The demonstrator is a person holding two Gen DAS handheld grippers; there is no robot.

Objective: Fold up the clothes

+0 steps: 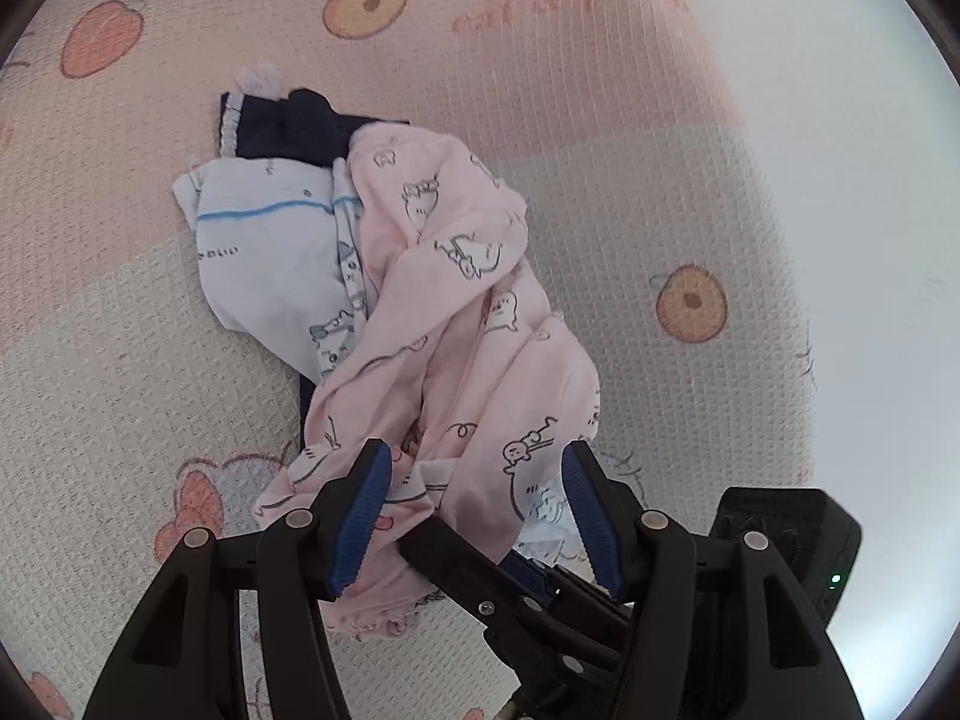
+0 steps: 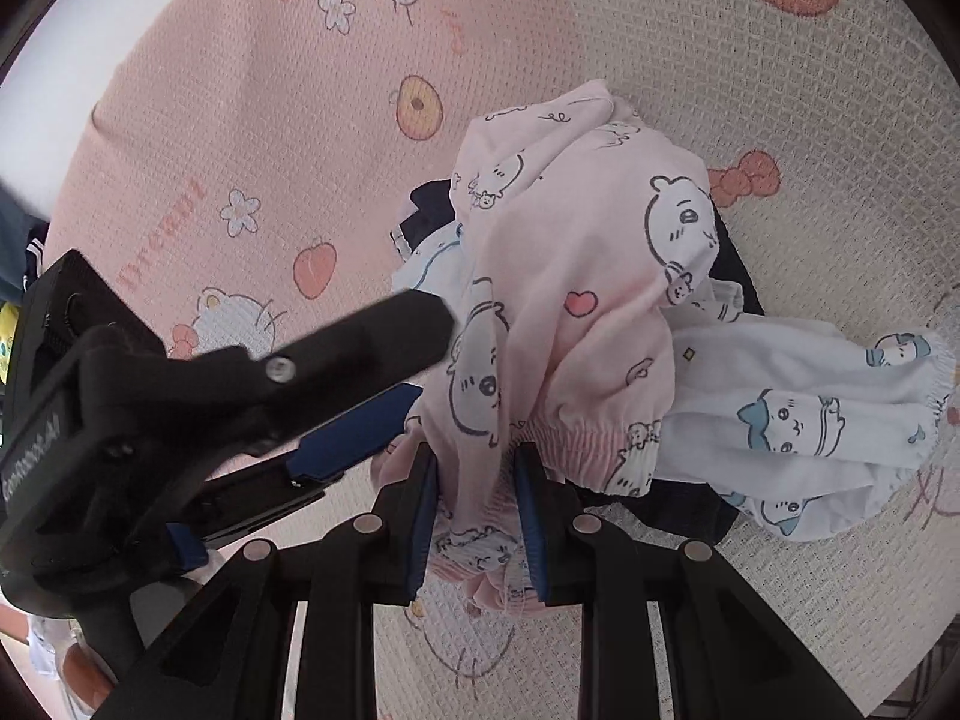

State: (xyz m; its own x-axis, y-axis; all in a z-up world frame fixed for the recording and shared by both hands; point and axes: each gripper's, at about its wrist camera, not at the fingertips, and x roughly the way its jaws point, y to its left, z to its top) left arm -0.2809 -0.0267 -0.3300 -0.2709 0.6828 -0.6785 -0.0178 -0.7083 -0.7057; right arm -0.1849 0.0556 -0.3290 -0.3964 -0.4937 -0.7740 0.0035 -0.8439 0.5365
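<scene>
Pink printed garment [image 1: 456, 324] lies crumpled on the patterned mat [image 1: 600, 138] in the left wrist view, overlapping a white garment [image 1: 270, 252] and a dark garment [image 1: 288, 126]; the left gripper [image 1: 474, 516] hangs above its near end, blue pads well apart and clear of the cloth. In the right wrist view, the right gripper [image 2: 477, 516] is clamped on a bunched fold of that garment [image 2: 564, 276] beside its elastic hem, with the left gripper [image 2: 384, 372] crossing the frame to the left.

mat [image 2: 180, 138]: pink word "Dream", partly legible | mat [image 1: 540, 6]: pink lettering, too blurred to read | left gripper [image 2: 429, 360] body: white print, unreadable | clothes: cartoon prints, no readable text
</scene>
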